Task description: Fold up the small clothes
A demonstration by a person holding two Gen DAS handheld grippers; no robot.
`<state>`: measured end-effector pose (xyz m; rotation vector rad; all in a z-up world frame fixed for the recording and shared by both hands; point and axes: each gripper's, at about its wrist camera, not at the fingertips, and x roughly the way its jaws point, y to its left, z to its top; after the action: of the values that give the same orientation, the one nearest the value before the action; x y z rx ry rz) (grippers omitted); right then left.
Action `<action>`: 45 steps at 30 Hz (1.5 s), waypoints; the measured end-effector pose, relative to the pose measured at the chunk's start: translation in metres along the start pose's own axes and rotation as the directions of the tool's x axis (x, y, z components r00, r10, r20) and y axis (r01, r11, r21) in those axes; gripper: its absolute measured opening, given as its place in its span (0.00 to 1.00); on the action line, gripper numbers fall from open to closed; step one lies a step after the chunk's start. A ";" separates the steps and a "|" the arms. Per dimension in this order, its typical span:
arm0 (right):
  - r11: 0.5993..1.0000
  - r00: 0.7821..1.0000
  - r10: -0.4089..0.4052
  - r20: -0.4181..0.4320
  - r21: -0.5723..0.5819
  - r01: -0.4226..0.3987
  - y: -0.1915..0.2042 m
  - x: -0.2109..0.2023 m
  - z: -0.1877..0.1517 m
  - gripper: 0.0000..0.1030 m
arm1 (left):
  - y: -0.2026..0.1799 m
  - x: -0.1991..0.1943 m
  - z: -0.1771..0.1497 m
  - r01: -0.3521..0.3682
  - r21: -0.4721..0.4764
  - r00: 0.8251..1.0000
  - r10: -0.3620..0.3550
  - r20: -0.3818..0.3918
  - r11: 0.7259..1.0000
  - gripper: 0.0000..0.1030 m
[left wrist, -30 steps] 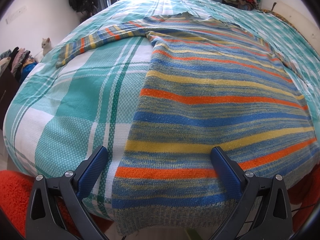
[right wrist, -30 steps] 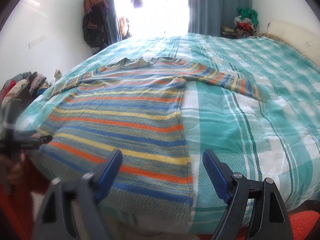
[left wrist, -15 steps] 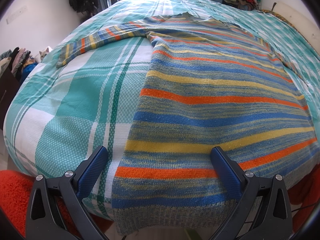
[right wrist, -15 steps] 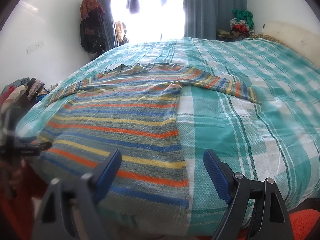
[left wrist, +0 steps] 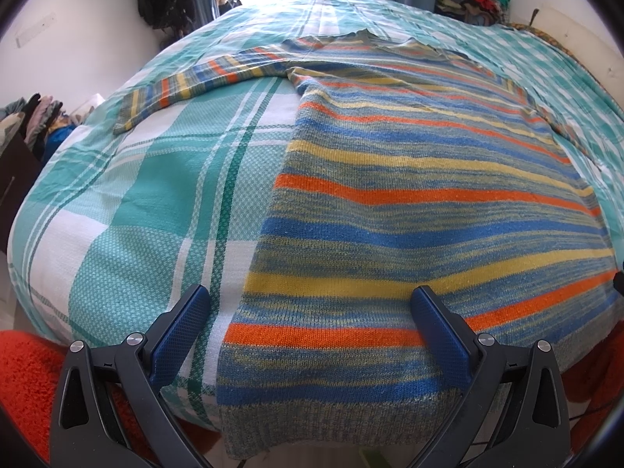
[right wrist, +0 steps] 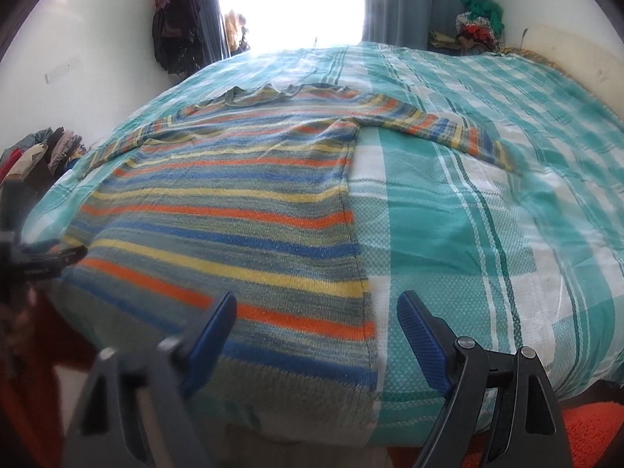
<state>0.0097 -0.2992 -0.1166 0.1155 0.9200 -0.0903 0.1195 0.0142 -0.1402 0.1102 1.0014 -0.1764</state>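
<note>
You had the striped sweater [left wrist: 409, 202] spread flat and face-up on the bed [left wrist: 128, 210], its ribbed hem hanging just over the near edge of the teal-and-white checked cover and its neckline pointing toward the bright window [right wrist: 296, 0]. One sleeve [left wrist: 187, 85] lay stretched out sideways across the checks on the left, and the other sleeve [right wrist: 440, 124] did the same on the right. Your left gripper [left wrist: 312, 319] sat at the hem's left corner with its blue-padded fingers [left wrist: 183, 323] spread wide apart, one off the knit over the cover and one over the sweater body, clamping nothing. Your right gripper [right wrist: 316, 323] was at the hem's right corner, likewise parted and empty, straddling the sweater's side seam; the view there was motion-blurred, so I could not tell whether the pads touched the fabric. A red rug [left wrist: 27, 374] showed on the floor below the bed, a pile of clothes [left wrist: 35, 117] sat at the far left, and dark garments [right wrist: 175, 27] hung on the wall beside the window.
</note>
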 end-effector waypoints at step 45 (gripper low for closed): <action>0.998 0.991 -0.012 0.133 0.067 0.003 -0.014 -0.031 0.005 0.81 | 0.006 -0.013 0.001 0.057 -0.039 0.998 -0.057 0.006 0.998 0.99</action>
<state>-0.0071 -0.3125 -0.0897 0.1658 0.7839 -0.1338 0.1148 0.0215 -0.1282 0.0456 1.0036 -0.2093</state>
